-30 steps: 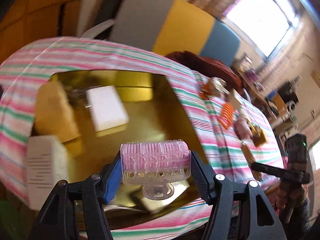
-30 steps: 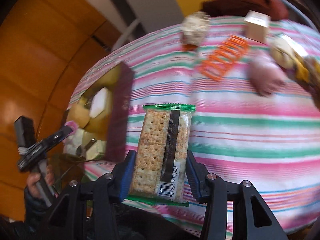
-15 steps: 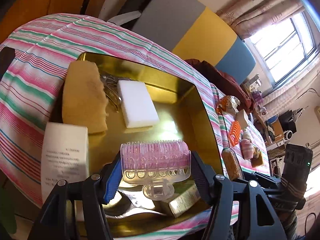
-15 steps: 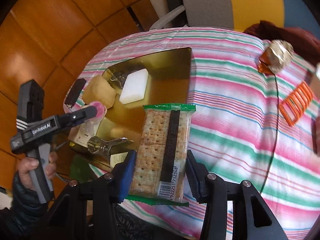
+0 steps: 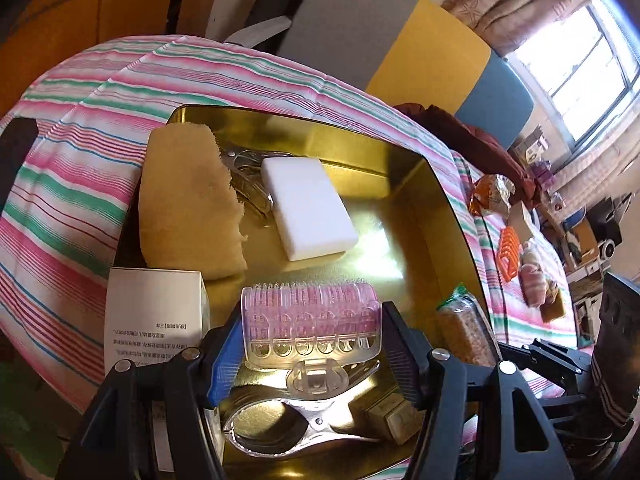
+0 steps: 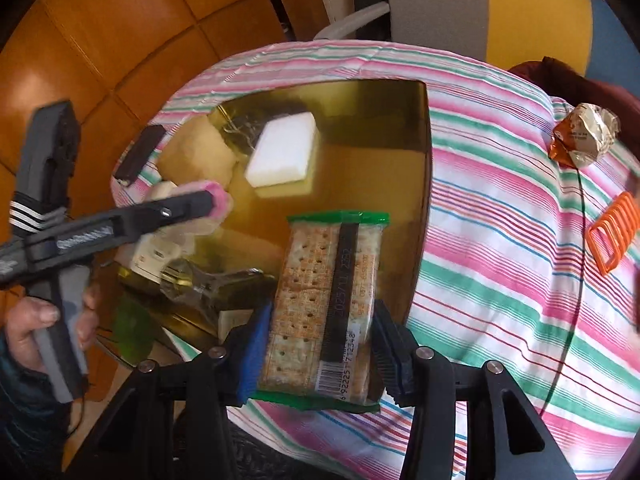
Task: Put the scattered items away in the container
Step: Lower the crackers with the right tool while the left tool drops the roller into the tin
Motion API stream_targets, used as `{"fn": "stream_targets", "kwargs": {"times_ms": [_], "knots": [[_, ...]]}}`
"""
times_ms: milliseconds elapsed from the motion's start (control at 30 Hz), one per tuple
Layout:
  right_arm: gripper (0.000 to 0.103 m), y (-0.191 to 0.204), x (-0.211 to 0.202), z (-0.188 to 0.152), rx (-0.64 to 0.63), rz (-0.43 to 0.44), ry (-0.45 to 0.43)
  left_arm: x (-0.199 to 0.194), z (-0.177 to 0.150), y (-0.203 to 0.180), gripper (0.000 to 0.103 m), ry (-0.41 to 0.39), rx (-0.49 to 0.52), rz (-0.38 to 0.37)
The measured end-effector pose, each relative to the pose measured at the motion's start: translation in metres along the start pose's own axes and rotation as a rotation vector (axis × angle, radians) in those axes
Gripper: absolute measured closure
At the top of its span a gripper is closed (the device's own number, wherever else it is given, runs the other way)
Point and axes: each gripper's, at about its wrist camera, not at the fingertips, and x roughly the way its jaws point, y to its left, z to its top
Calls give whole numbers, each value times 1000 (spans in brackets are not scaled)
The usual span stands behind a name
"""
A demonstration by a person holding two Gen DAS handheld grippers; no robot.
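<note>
Grippers loaded, both poised over the gold tin

Left gripper (image 5: 312, 356) is clamped on a pink hair roller (image 5: 310, 326), its blue-edged pads pressing the two ends, and the roller hangs above the near part of the gold tin (image 5: 404, 160). Look inside that tin: a white sponge block (image 5: 308, 208) lies flat near the middle, a yellow cloth (image 5: 188, 208) sits along its left side, and a tangle of metal clips (image 5: 250, 184) peeks out between the two. Nearer the camera, a white printed box (image 5: 154, 332) stands at the left edge, a clear plastic clamp (image 5: 288, 432) lies on the floor of the tin under the roller, and a small tan carton (image 5: 390, 416) is just beside it.

Over on the other side, the right gripper (image 6: 320, 352) is squeezed onto a cracker packet (image 6: 328, 304), green-trimmed, barcode end toward the camera, held upright over the tin's near right corner. A hand (image 6: 36, 328) grips the left tool's handle at the far left of the right wrist view.

Out on the striped tablecloth (image 6: 500, 216), well clear of the tin, wait an orange rack (image 6: 614, 240) and a crumpled foil wrapper (image 6: 584, 136). A dark flat object (image 6: 140, 154) lies on the cloth just beyond the tin's far left corner.
</note>
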Motion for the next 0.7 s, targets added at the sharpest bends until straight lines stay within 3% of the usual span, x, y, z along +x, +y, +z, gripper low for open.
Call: {"fn": "stream_targets", "kwargs": {"times_ms": [367, 700], "knots": [[50, -1, -3, -6, -14, 28, -23, -7, -3, -14, 33, -4, 106, 152], [50, -4, -9, -5, -33, 69, -61, -33, -6, -5, 33, -102, 29, 130]]}}
